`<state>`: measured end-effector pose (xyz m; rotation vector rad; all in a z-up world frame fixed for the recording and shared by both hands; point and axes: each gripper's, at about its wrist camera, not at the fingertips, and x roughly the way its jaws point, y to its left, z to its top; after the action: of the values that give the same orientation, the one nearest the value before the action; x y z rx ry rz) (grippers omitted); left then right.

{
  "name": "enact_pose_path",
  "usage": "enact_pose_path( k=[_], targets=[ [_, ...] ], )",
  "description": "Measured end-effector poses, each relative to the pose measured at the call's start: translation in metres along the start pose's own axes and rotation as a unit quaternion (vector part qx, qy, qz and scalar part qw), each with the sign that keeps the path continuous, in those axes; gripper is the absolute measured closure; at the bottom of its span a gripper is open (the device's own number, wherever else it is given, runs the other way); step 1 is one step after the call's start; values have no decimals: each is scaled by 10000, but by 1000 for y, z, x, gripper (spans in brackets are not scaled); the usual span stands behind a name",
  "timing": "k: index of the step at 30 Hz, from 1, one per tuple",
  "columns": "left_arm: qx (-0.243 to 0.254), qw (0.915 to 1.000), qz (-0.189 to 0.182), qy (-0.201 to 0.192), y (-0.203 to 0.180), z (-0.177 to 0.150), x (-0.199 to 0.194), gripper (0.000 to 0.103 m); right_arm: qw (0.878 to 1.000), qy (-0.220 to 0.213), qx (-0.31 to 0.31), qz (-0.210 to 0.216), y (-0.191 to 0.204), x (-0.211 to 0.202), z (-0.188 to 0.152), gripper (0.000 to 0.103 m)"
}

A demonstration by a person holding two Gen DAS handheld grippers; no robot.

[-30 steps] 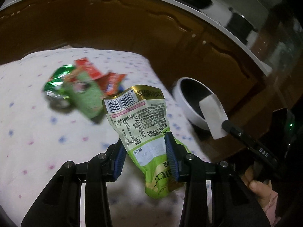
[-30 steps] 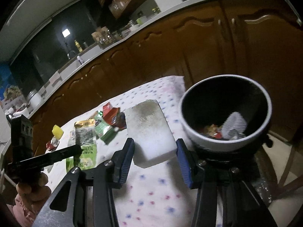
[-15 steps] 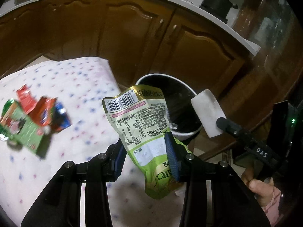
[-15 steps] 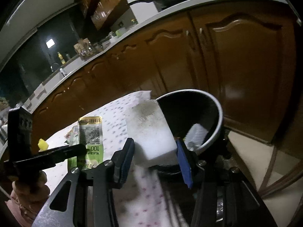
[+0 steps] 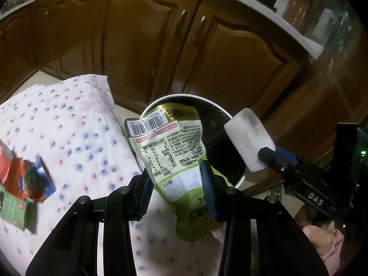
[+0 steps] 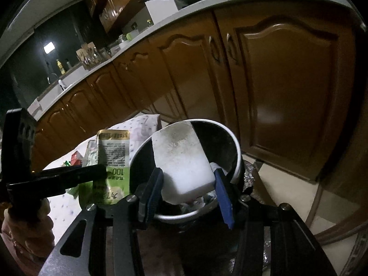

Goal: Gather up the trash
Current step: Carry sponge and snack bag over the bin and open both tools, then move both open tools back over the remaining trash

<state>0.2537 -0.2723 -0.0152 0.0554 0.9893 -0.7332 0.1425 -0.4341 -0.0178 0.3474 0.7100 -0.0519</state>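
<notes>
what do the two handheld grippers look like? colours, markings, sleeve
Both the left gripper and the right gripper have black angular frames with silver screw heads and blue finger pads. The right one carries white "DAS" lettering. A pink sleeve cuff shows behind it.

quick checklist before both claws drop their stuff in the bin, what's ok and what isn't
1. Left claw gripping the green snack pouch: ok, pads press both sides.
2. Right claw gripping the white foam block: ok.
3. Foam block over the bin opening: ok in the right wrist view.
4. Pouch over the opening: cannot tell; its top overlaps the rim, its lower part hangs by the spotted cloth.
5. Room in the bin: ok, only some trash at the bottom.
6. Table cleared: not ok, the red and green wrappers lie on the cloth.
</notes>
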Motion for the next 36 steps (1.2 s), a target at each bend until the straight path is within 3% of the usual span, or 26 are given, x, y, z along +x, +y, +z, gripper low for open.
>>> enact_pose_path(
  k=[19,24,36],
  targets=[
    [-107,9988,-66,469,-2,22,42,64,9991,366,-105,-165,-16,34,18,52],
    [-187,9985,-144,498,0,24,44,56,9992,349,3,-191,-22,35,22,50],
    [-672,9975,-146,190,27,-15,10,54,9995,244,186,-43,-17,25,17,46]
  ],
)
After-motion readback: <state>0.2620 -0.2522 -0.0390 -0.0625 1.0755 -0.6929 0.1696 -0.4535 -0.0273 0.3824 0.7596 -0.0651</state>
